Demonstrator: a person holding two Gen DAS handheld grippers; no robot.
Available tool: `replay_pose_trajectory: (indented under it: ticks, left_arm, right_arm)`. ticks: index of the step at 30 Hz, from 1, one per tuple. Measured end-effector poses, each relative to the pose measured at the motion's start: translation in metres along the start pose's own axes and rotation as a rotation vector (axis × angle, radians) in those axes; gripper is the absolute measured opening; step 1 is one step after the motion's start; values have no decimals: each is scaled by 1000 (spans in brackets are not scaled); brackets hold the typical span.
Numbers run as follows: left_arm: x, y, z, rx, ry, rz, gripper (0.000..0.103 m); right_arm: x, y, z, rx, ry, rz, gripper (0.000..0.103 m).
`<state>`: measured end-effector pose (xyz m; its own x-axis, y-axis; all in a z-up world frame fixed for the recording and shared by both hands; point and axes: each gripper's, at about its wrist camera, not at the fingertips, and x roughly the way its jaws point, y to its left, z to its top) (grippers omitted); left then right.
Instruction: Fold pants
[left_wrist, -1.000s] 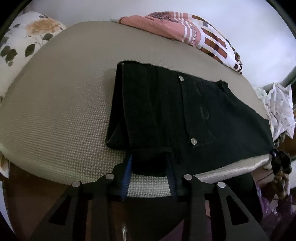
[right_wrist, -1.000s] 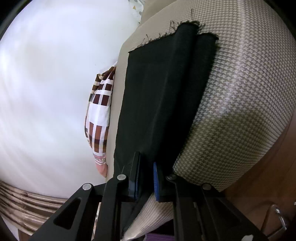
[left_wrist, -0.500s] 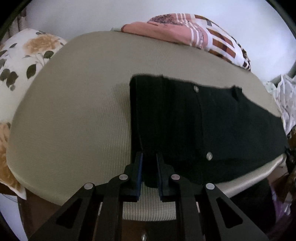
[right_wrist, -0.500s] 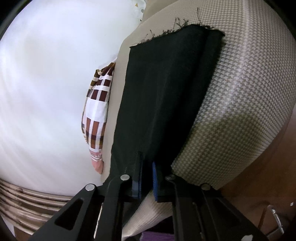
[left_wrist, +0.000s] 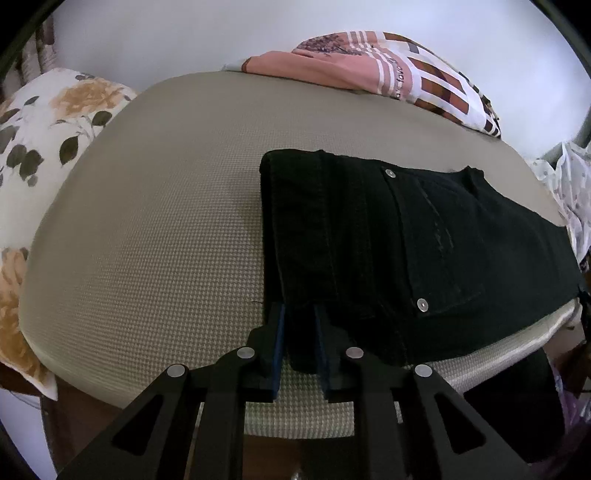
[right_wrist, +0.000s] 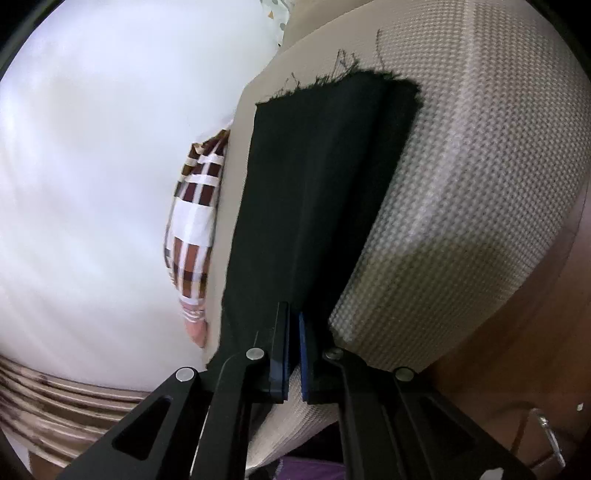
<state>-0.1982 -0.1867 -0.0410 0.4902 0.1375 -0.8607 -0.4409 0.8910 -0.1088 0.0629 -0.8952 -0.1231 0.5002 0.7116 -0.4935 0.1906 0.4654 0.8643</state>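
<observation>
Black pants lie folded lengthwise on a beige houndstooth cushion, waist end to the left with pocket rivets showing. My left gripper is shut on the near waist corner of the pants at the cushion's front edge. In the right wrist view the black pants stretch away toward frayed hems. My right gripper is shut on the near edge of the pants leg, at the cushion's side edge.
A pink and brown checked garment lies at the cushion's far edge, also in the right wrist view. A floral pillow sits at the left. A white wall lies behind. A patterned white cloth hangs at the right.
My left gripper closed on the waist corner and drew the pants flatter and rightward on the cushion. The right gripper stayed shut on the leg, and the hems slid slightly nearer.
</observation>
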Motion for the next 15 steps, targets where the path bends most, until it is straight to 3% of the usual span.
replay_pose_trajectory:
  ticks: [6, 8, 15]
  left_arm:
    - [1, 0, 1, 1, 2, 0, 20]
    - [2, -1, 2, 4, 4, 0, 20]
    - [2, 5, 2, -8, 6, -3, 29]
  right_arm:
    - [-10, -17, 19, 94, -51, 61, 8]
    - [-13, -16, 24, 68, -64, 26, 3]
    - [-20, 8, 20, -67, -72, -96, 2]
